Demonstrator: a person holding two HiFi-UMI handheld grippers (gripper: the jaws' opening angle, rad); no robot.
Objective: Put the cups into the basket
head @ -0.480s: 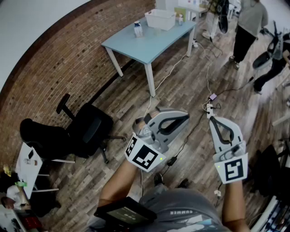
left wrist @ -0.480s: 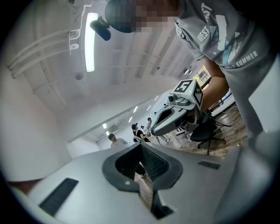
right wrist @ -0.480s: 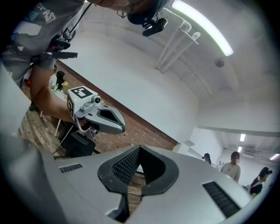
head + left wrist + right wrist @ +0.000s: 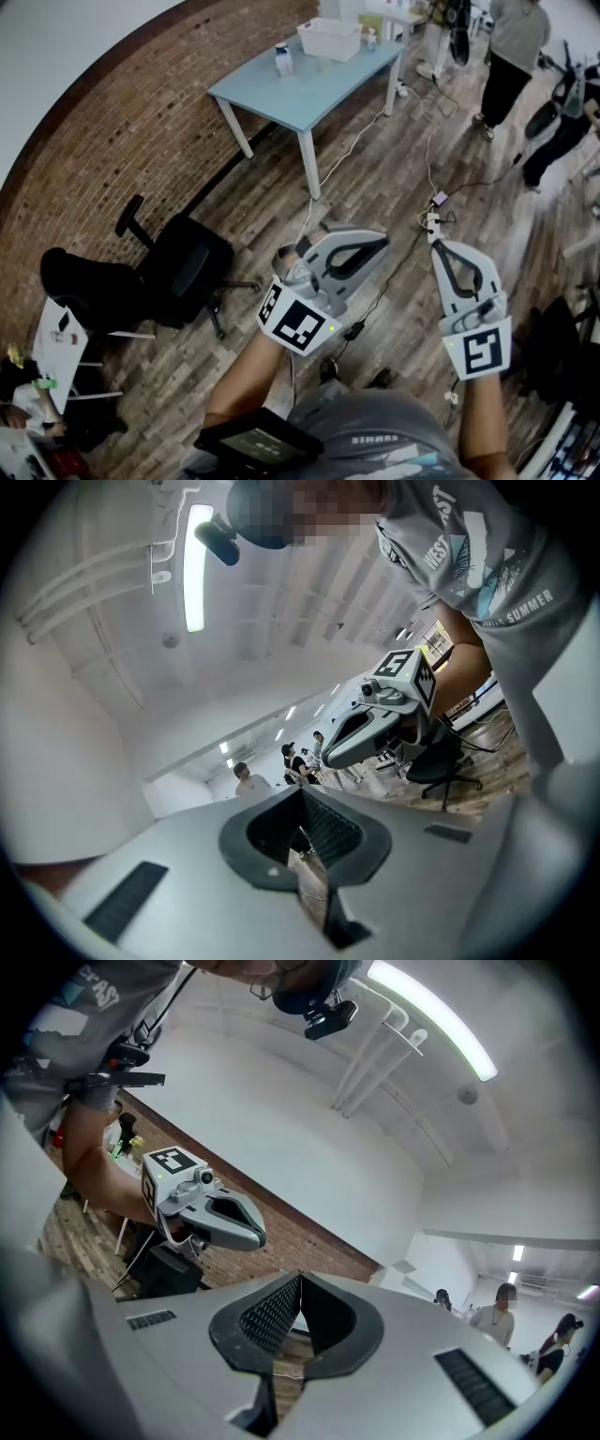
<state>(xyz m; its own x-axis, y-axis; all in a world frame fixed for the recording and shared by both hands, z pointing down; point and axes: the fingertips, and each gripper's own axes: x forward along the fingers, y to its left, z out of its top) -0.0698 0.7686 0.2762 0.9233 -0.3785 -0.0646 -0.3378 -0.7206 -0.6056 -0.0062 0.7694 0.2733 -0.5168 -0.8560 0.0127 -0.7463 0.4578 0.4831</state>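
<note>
1. The left hand-held gripper (image 4: 379, 243), at the lower centre of the head view, is clenched. Its own view shows the jaws meeting with nothing between them.
2. The right hand-held gripper (image 4: 440, 251), just to the right of it, is likewise clenched and empty. Both hang over the wooden floor (image 4: 375, 169), well apart from the work.
3. The task looks not yet begun: the blue counter (image 4: 319, 92) stands far off at the top centre of the frame.
4. The white basket (image 4: 330, 42) sits at the counter's far end. The cups (image 4: 284, 60) appear to be the small pale stack near its left edge, though it is too small to be sure.
5. Such cups are probably light, thin-walled and easy to crush or tip. A gentle pinch across the wall just below the rim should serve, once the jaws are opened.
6. An office chair (image 4: 187, 267) stands at the left, and cables (image 4: 366, 141) trail across the floor toward the counter.
</note>
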